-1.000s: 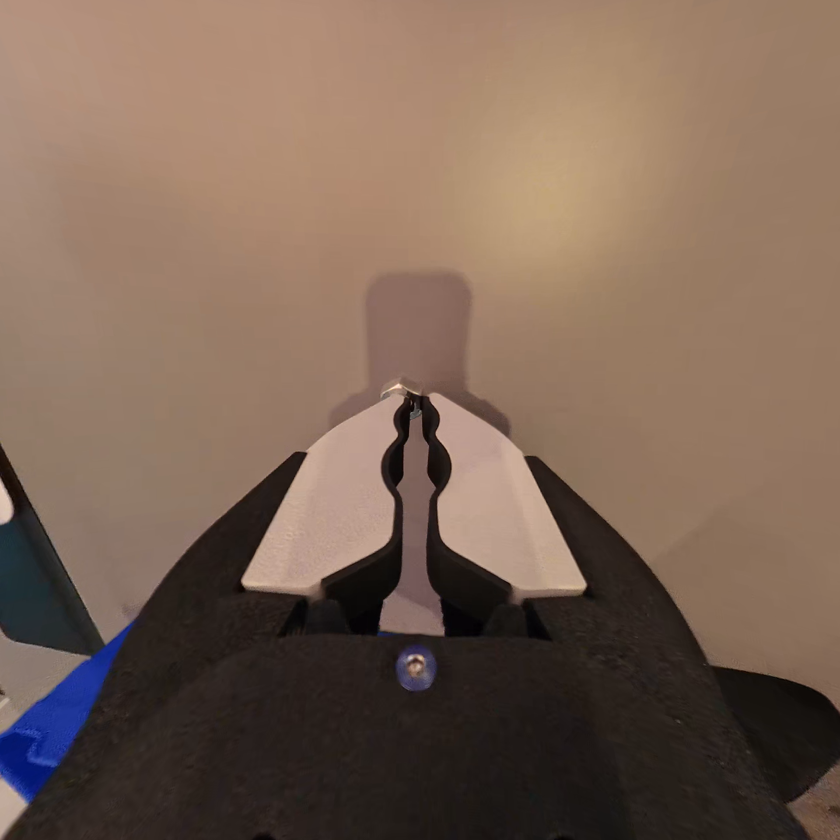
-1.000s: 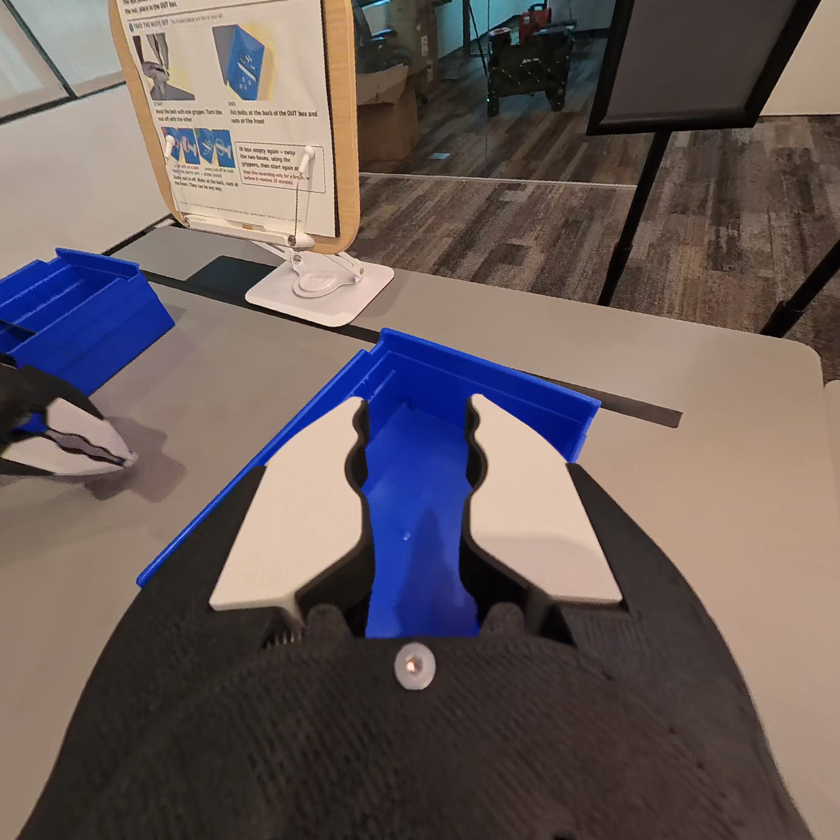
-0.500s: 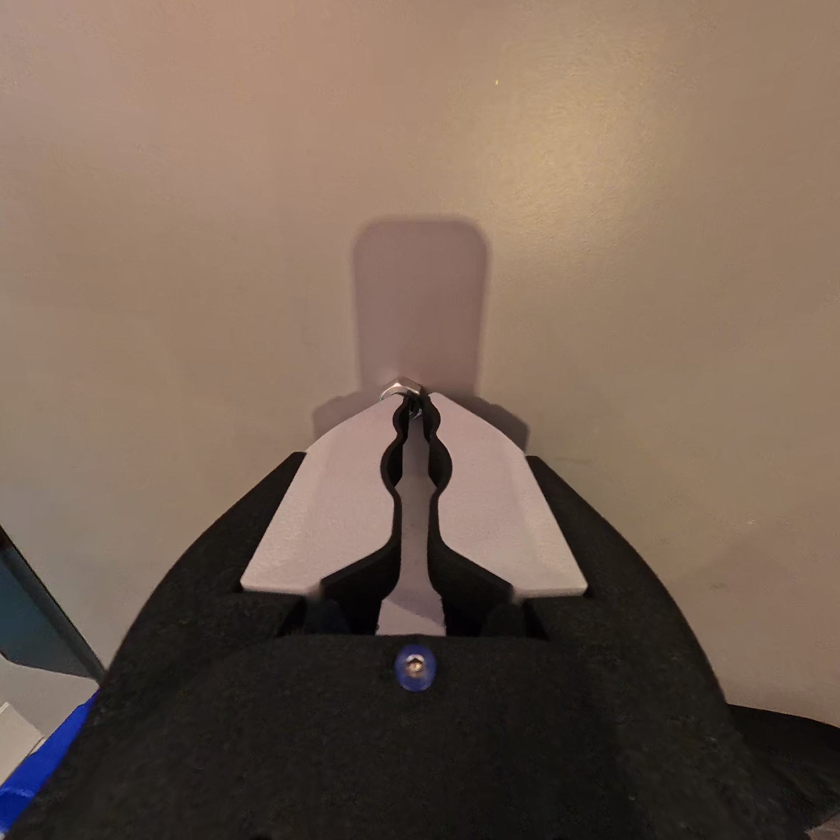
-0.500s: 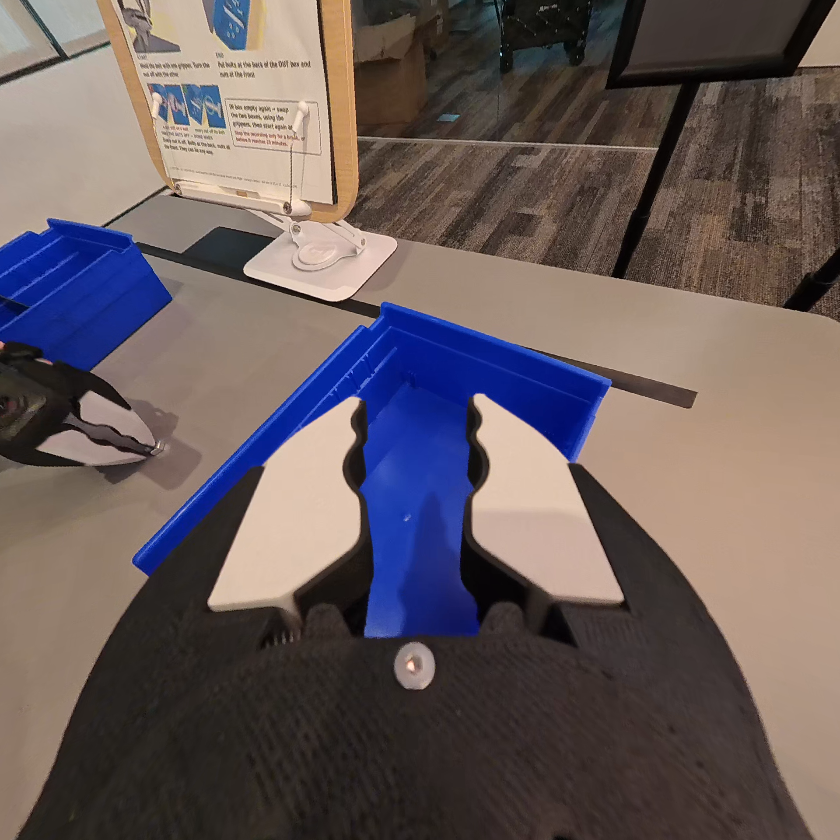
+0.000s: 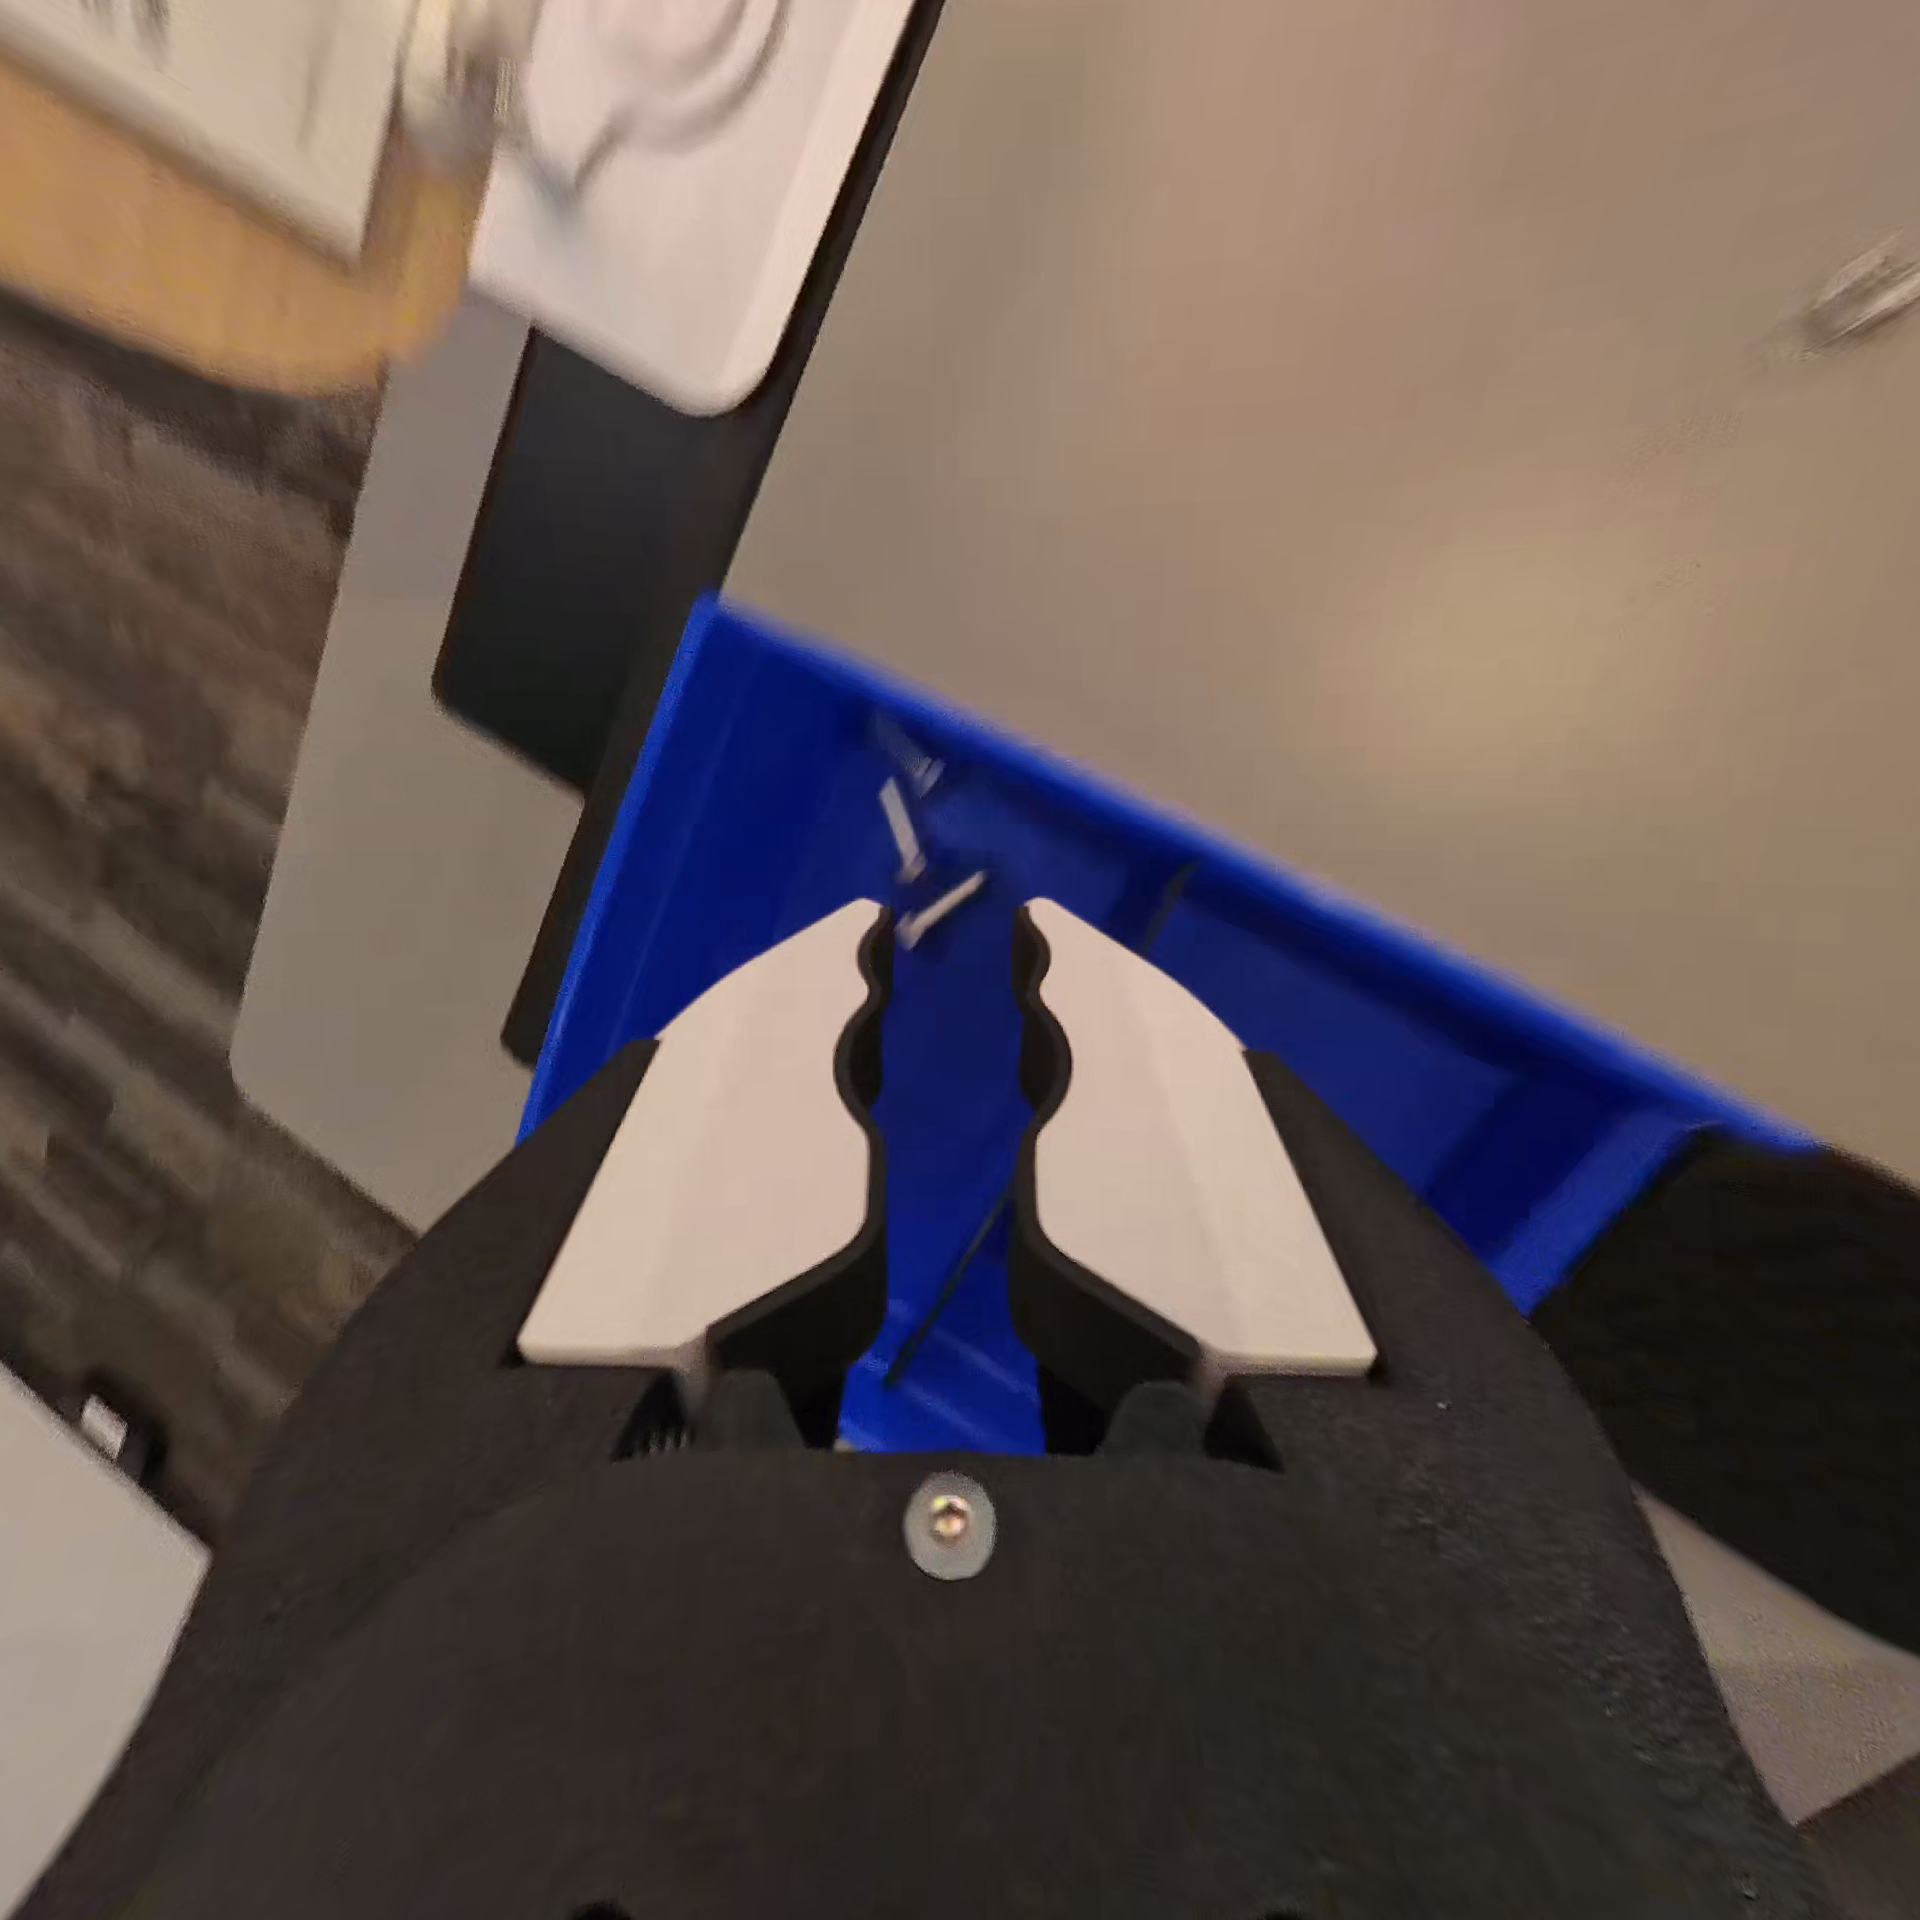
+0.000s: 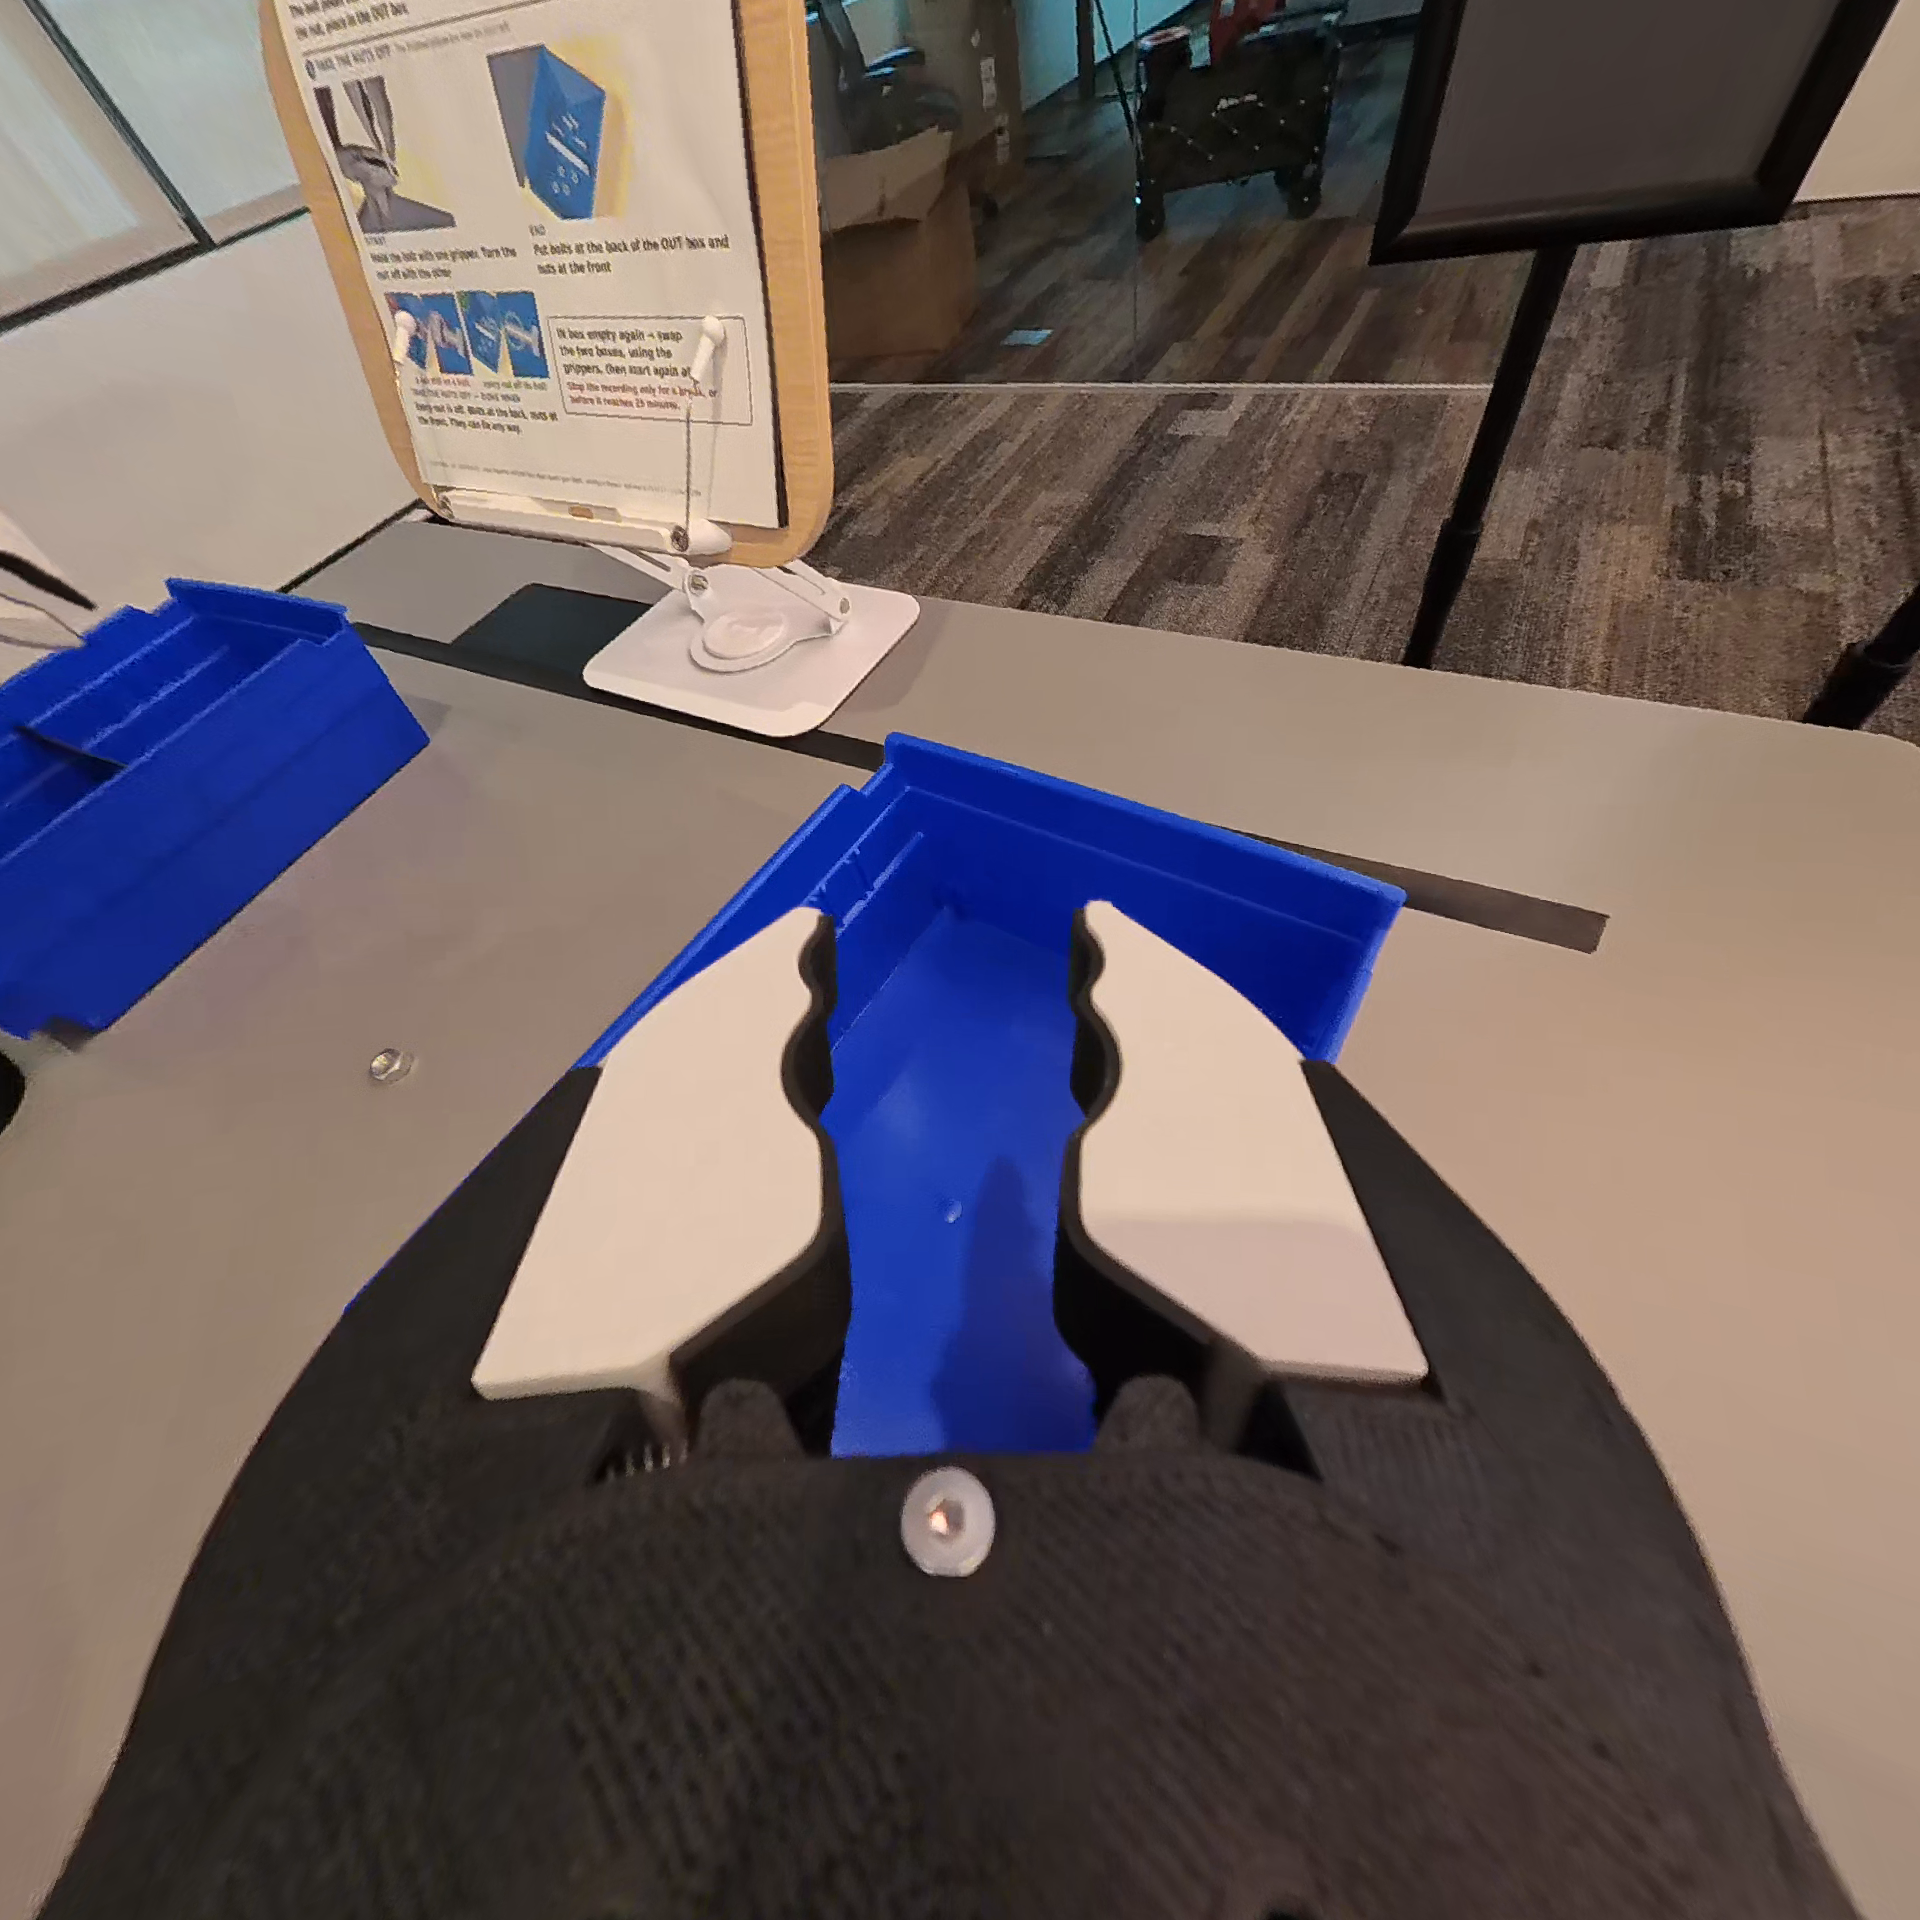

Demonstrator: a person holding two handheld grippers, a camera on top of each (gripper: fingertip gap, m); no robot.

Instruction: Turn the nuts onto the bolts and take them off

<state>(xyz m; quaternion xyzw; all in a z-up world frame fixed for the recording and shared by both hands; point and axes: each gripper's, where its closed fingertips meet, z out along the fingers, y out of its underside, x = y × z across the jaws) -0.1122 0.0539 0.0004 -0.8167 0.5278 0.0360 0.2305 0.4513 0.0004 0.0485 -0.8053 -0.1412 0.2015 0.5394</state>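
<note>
My left gripper (image 5: pixel 951 914) is open and empty, its tips over a blue bin (image 5: pixel 1299 997) on the grey table. Blurred silver bolts (image 5: pixel 902 826) lie in that bin just past the fingertips. A small silver nut (image 6: pixel 392 1064) lies loose on the table between the two bins; it also shows as a blurred streak in the left wrist view (image 5: pixel 1865 291). My right gripper (image 6: pixel 953 914) is open and empty, hovering over a second blue bin (image 6: pixel 1195 862) whose visible floor is bare. The first bin also shows at the left of the right wrist view (image 6: pixel 177 748).
A white stand (image 6: pixel 748 665) holding an instruction sheet (image 6: pixel 561 260) sits at the table's far edge behind the bins. A black strip (image 6: pixel 1496 920) runs across the table. A black-framed board on a pole (image 6: pixel 1475 436) stands on the floor beyond. About 55 centimeters separates my left fingertips from my right.
My left gripper was shut on the nut against the table. It has opened, left the nut lying there and swung over to the bin with bolts. The right gripper has barely moved.
</note>
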